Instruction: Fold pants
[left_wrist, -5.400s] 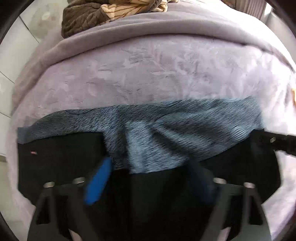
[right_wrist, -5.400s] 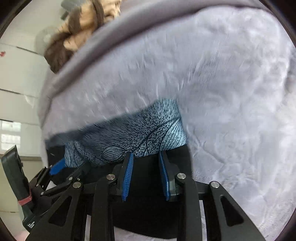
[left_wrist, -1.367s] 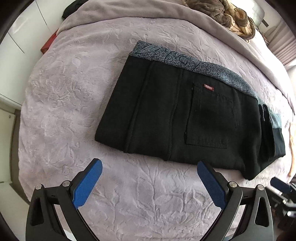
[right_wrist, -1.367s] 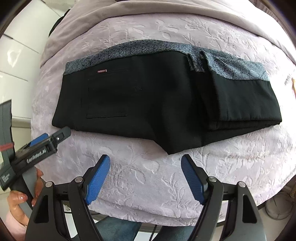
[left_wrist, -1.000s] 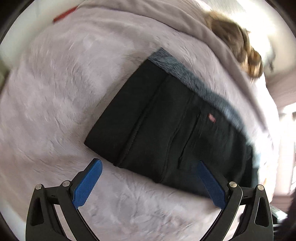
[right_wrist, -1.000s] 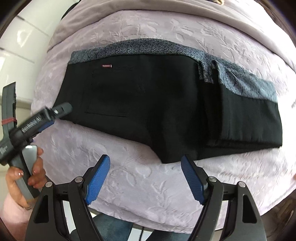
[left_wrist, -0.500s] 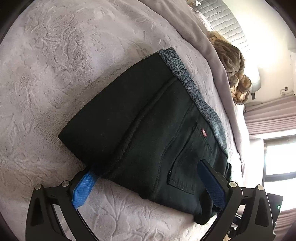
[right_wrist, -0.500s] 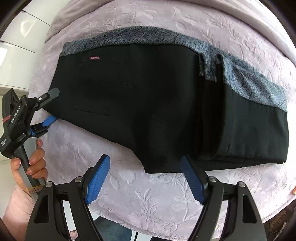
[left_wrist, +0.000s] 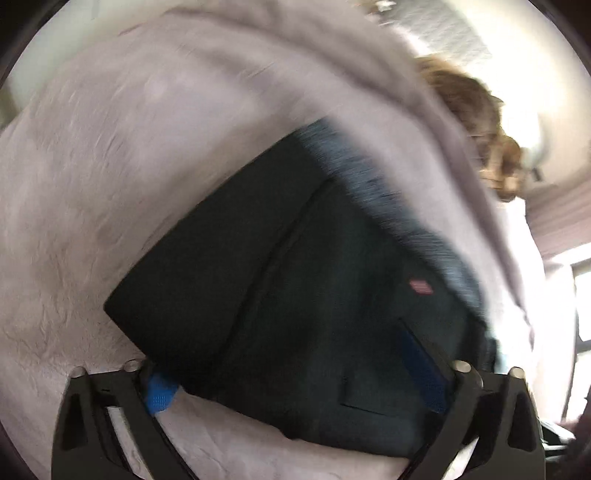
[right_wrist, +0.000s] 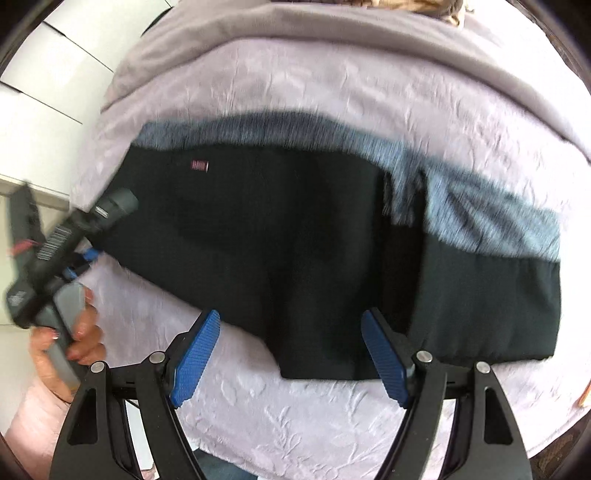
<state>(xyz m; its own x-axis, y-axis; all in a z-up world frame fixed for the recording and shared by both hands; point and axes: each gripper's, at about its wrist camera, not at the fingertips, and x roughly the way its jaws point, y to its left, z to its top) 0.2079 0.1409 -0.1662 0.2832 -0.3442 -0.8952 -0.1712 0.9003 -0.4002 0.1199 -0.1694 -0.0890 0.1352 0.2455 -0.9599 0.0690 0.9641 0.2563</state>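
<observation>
Black pants (right_wrist: 280, 236), speckled grey lining, on embossed lilac bedspread (right_wrist: 332, 413); left tool (left_wrist: 295, 376) closing astride edge, right tool (right_wrist: 291, 354) wide.

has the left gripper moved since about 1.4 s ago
Yes. The left gripper has come forward over the near edge of the black pants; its jaws have just been closing, with the folded end between them.

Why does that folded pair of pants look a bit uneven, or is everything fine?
Nothing is damaged or spilled. The black pants lie folded on the lilac bedspread, but the near edge is stepped, with one corner jutting forward, and a patterned grey lining shows along the far edge.
</observation>
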